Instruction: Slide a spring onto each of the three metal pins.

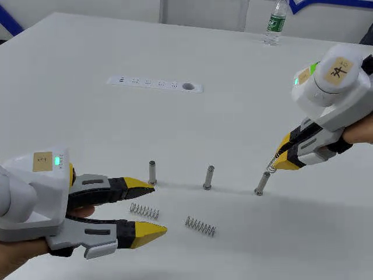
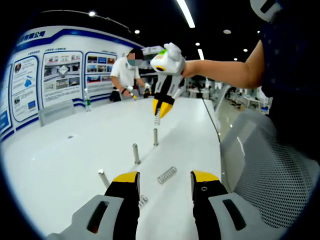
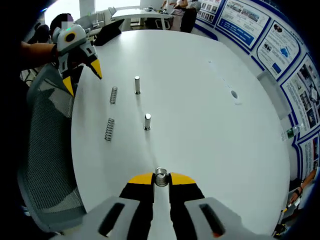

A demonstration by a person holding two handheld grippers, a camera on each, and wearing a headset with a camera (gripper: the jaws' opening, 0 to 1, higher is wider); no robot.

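Observation:
Three metal pins stand upright in a row on the white table: left pin point(image 1: 152, 172), middle pin point(image 1: 208, 177), right pin point(image 1: 262, 182). All three are bare. My right gripper point(image 1: 278, 165) is shut on a spring point(image 1: 271, 165) point(image 3: 160, 176), held just above and right of the right pin. Two loose springs point(image 1: 144, 211) point(image 1: 200, 226) lie in front of the pins. My left gripper point(image 1: 150, 209) point(image 2: 165, 180) is open low over the left spring, with nothing held. From the left gripper view, the right gripper point(image 2: 162, 107) hangs over the far pin point(image 2: 155, 136).
A power strip point(image 1: 154, 83) is set into the table further back. A water bottle point(image 1: 275, 22) stands at the far edge. A grey mesh chair point(image 2: 270, 165) sits by the table's near side. People stand in the background.

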